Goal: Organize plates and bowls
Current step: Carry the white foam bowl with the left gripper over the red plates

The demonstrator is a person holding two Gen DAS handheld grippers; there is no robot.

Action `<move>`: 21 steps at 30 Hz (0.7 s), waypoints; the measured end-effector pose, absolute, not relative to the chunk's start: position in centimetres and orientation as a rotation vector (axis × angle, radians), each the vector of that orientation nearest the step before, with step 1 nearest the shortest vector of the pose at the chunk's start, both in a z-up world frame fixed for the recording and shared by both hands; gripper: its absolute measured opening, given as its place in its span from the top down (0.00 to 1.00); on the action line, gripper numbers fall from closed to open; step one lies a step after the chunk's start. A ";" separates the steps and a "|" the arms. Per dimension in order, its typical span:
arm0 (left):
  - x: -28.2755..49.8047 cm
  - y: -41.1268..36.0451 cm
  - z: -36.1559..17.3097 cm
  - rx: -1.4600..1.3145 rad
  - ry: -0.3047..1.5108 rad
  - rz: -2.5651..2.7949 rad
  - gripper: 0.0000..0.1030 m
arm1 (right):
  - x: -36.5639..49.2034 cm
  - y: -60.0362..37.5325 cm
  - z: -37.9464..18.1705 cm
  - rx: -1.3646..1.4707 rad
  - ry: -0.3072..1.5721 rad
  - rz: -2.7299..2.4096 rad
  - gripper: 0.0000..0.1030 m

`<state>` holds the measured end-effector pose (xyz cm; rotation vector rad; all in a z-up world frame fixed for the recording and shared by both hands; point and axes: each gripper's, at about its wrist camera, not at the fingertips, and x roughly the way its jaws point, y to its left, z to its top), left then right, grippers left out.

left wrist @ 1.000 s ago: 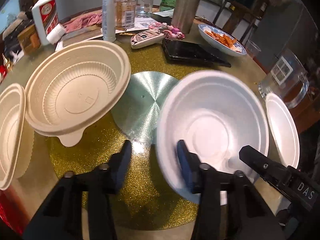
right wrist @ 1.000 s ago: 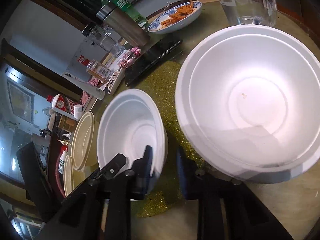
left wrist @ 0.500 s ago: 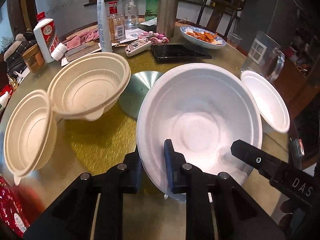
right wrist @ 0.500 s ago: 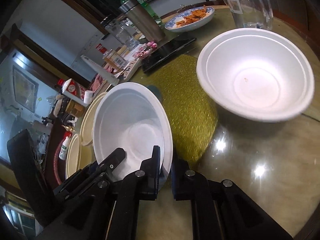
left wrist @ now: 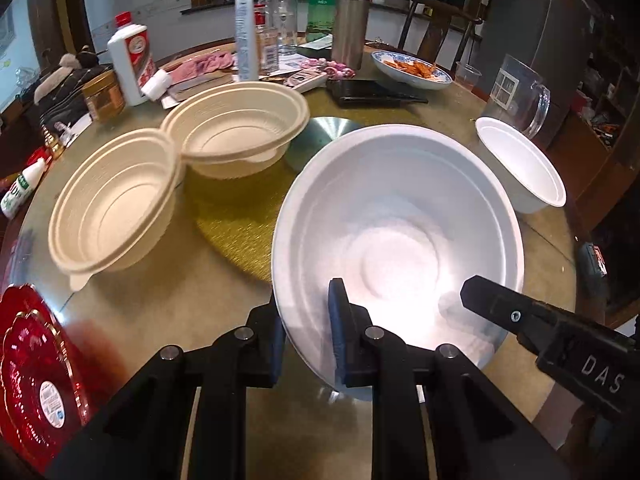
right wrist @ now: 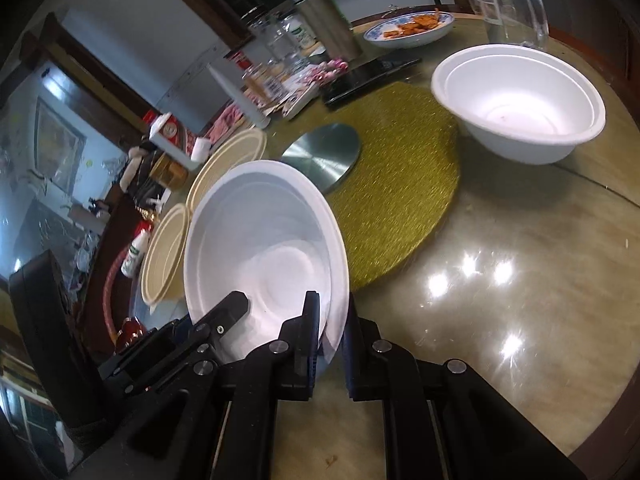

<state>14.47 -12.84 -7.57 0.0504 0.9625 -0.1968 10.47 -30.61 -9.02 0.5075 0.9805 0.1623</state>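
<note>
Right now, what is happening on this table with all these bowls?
A person is sorting bowls with two handheld grippers. Both the left gripper and the right gripper are clamped on the rim of one large white bowl, held tilted above the table. A second white bowl sits near the glass pitcher. Two beige bowls wait on the far left side.
</note>
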 end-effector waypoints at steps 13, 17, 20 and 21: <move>11.0 -8.7 -6.9 0.014 0.923 -0.158 0.83 | 8.4 -26.1 -7.9 0.413 0.980 0.193 0.90; 10.0 -7.2 -6.3 -0.007 0.905 -0.137 0.83 | 7.7 -24.5 -7.2 0.376 0.968 0.217 0.90; 9.5 -6.3 -5.8 -0.018 0.889 -0.120 0.83 | 7.2 -23.3 -6.6 0.352 0.954 0.235 0.90; 9.3 -5.9 -5.7 -0.024 0.888 -0.117 0.83 | 7.1 -23.0 -6.4 0.346 0.951 0.242 0.90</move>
